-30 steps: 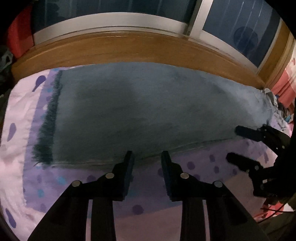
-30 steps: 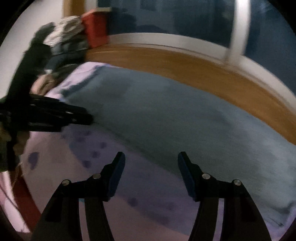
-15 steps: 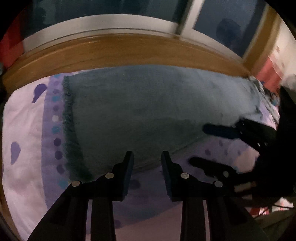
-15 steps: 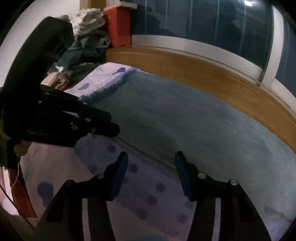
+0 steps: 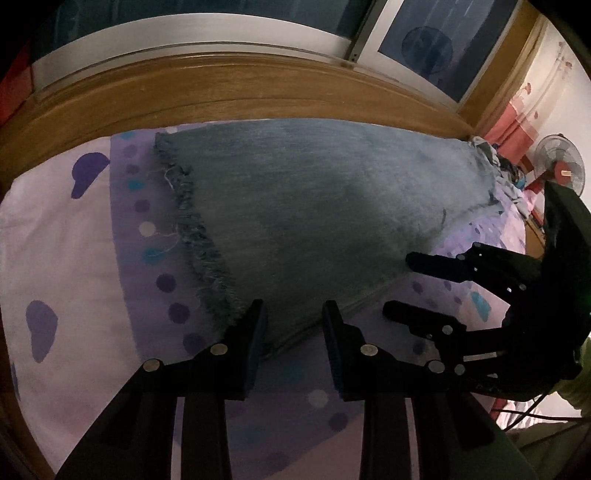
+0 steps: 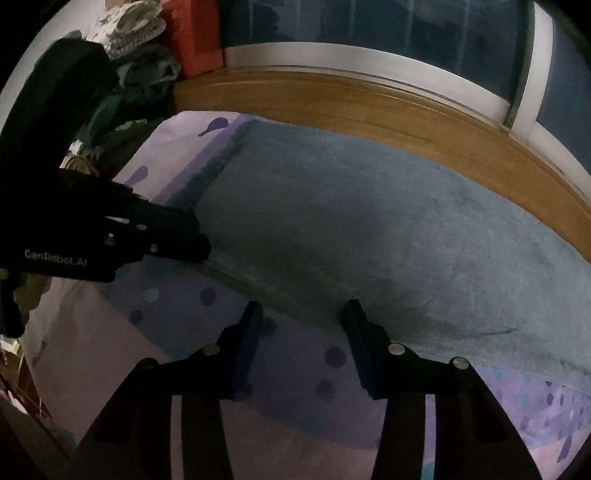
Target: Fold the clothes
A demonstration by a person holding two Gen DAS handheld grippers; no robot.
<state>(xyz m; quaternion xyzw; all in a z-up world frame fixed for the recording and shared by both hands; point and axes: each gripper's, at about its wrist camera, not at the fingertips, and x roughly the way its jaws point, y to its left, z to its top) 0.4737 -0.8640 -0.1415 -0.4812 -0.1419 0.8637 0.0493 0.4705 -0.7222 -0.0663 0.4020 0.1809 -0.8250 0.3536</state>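
A blue-grey cloth (image 5: 332, 206) with a fringed end (image 5: 195, 240) lies flat on a purple dotted bedsheet (image 5: 74, 258). My left gripper (image 5: 293, 314) hovers at the cloth's near fringed corner, jaws a little apart, and the corner shows in the gap without being pinched. In the left wrist view my right gripper (image 5: 399, 282) sits close by at the right, along the same near hem. In the right wrist view the cloth (image 6: 369, 229) fills the middle. My right gripper (image 6: 303, 314) has its jaws closing over the hem, pads not pressing on it. My left gripper (image 6: 195, 230) shows at the left.
A wooden ledge (image 5: 221, 92) and a dark window (image 6: 369, 29) run behind the bed. A pile of clothes (image 6: 140, 74) and a red box (image 6: 192, 37) stand at the far left. A fan (image 5: 559, 170) and a red curtain (image 5: 509, 122) are at the right.
My left gripper has moved along the hem to the fringed corner. The right gripper has come closer to the left one and its jaws have narrowed.
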